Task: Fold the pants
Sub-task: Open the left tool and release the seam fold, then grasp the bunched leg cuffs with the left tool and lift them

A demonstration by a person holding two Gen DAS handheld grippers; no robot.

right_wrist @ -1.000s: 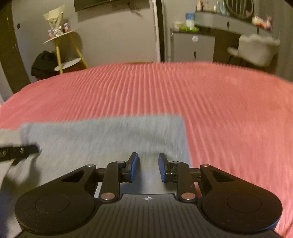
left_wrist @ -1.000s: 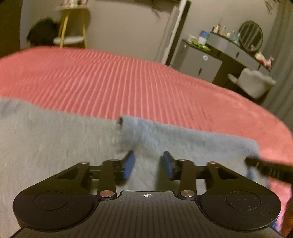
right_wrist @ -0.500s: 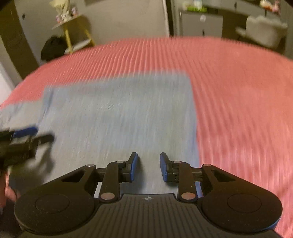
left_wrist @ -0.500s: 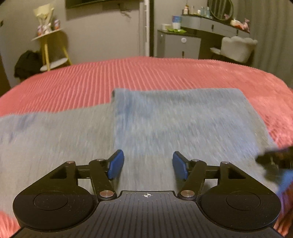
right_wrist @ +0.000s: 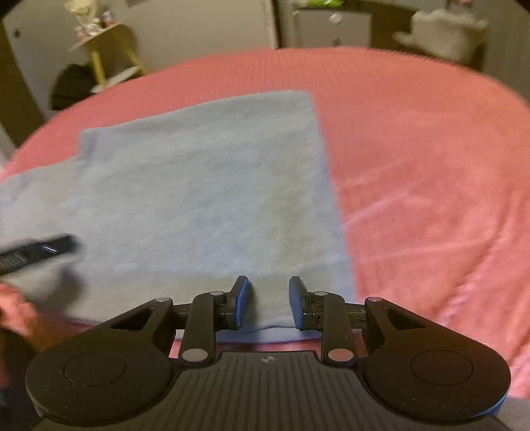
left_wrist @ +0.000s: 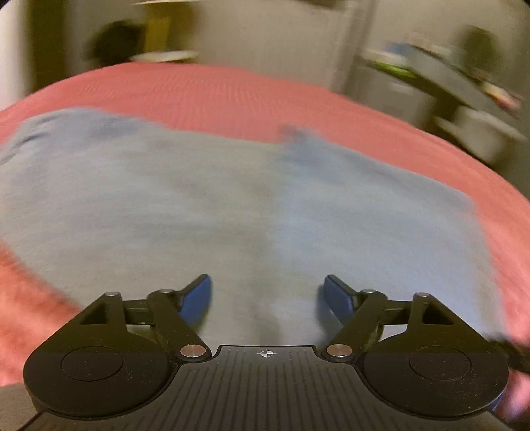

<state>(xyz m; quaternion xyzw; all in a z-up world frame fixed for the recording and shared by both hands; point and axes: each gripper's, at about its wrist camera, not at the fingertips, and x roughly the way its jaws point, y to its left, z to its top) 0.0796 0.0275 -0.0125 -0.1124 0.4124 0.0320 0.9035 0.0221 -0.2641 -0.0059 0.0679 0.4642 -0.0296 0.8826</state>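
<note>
Light blue pants lie flat on a pink ribbed bedspread, with one part folded over the rest; the fold edge runs down the middle of the left wrist view. My left gripper is open and empty, just above the near part of the pants. In the right wrist view the folded pants fill the left centre. My right gripper is open and empty over their near right edge. The left gripper's finger shows at the far left there.
The pink bedspread extends to the right of the pants. Beyond the bed stand a yellow shelf stand, a grey dresser and a white chair.
Both grippers have pulled back toward the near edge of the pants and risen. The left gripper's jaws have opened wider. The left view has swung to the left.
</note>
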